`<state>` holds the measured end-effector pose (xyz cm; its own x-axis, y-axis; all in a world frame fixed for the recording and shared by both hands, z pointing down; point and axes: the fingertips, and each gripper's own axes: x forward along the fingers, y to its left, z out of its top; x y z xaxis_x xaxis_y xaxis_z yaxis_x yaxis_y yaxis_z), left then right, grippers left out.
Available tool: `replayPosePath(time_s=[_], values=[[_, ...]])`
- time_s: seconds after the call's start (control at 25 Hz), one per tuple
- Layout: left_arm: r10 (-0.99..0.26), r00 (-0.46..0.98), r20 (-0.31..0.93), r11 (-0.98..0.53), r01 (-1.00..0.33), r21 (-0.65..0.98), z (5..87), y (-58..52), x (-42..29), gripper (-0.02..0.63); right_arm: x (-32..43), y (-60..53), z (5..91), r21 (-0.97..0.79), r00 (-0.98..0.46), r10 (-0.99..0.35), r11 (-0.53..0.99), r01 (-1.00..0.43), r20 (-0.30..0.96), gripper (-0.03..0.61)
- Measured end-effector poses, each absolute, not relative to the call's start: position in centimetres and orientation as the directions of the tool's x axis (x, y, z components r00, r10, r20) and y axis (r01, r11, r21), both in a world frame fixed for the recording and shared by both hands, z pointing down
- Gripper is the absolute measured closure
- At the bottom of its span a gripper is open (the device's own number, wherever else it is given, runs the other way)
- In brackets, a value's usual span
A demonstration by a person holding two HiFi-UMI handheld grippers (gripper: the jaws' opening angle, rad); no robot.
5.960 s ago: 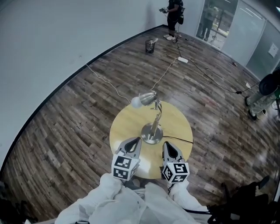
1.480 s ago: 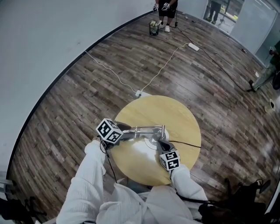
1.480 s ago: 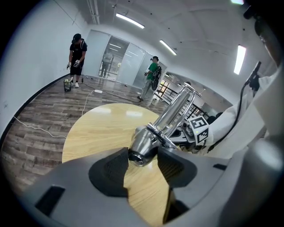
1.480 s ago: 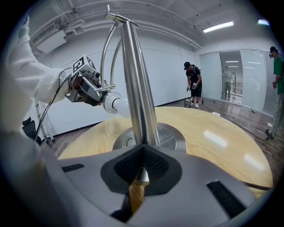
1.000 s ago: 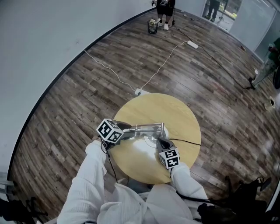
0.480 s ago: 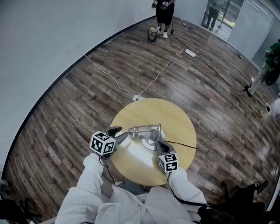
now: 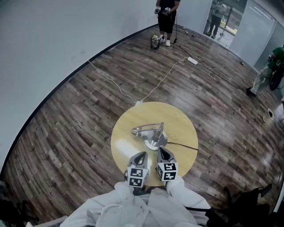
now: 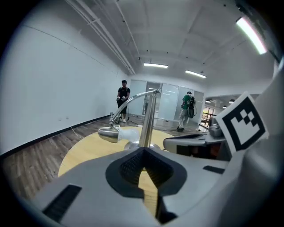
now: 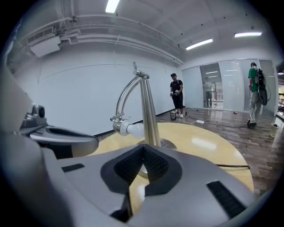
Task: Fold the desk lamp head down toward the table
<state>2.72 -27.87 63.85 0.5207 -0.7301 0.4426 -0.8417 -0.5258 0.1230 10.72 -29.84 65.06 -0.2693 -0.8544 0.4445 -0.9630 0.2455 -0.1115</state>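
Note:
The silver desk lamp [image 7: 155, 141] stands mid-table on the round yellow table [image 7: 177, 124]. Its arm is bent over and its head [image 7: 138, 131] hangs low, pointing left just above the tabletop. In the left gripper view the head [image 8: 108, 133] and white bulb [image 8: 129, 133] sit ahead beside the upright pole [image 8: 147, 119]. My left gripper [image 7: 140, 156] is shut with nothing in it, back at the table's near edge. My right gripper [image 7: 162, 153] is beside it, also shut and holding nothing, its jaws [image 9: 143, 150] meeting short of the lamp base [image 9: 166, 144].
A black cord [image 7: 182, 145] runs from the lamp base to the table's right edge. A white cable and socket [image 7: 138, 102] lie on the wood floor behind the table. A person [image 7: 166, 13] and a small bin [image 7: 155, 42] are far off by the wall.
My left gripper has let go of the lamp head, shut, and swung back to the near edge beside the right one. The right gripper has drawn back from the base. The lamp stays folded.

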Motion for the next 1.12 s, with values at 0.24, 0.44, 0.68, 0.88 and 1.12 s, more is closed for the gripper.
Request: replayPosePath(time_s=[0.24,0.44,0.68,0.88,1.12], values=[[-0.726,0.532,0.436,-0.536,-0.835,0.126,62.7,-27.8,1.9,0.614,9.9,-28.2,64.6,-0.110,-0.262,-0.862,0.238,-0.965,0.434,0.566],[-0.709,0.550,0.441,-0.536,-0.827,0.169,62.2,-27.1,1.5,0.614,10.8,-26.9,63.0,-0.129,-0.206,-0.896,0.169,-0.977,0.393,0.566],[-0.708,0.580,0.403,-0.554,-0.810,0.194,59.9,-24.6,1.5,0.614,10.3,-24.3,61.0,-0.155,-0.186,-0.924,0.141,-0.978,0.335,0.566],[-0.702,0.592,0.396,-0.585,-0.796,0.154,58.8,-22.4,1.7,0.614,9.9,-23.2,60.4,-0.146,-0.191,-0.927,0.151,-0.978,0.321,0.566],[-0.731,0.553,0.400,-0.558,-0.822,0.115,58.9,-20.0,1.0,0.614,9.1,-20.9,58.8,-0.140,-0.223,-0.931,0.190,-0.972,0.288,0.566]])
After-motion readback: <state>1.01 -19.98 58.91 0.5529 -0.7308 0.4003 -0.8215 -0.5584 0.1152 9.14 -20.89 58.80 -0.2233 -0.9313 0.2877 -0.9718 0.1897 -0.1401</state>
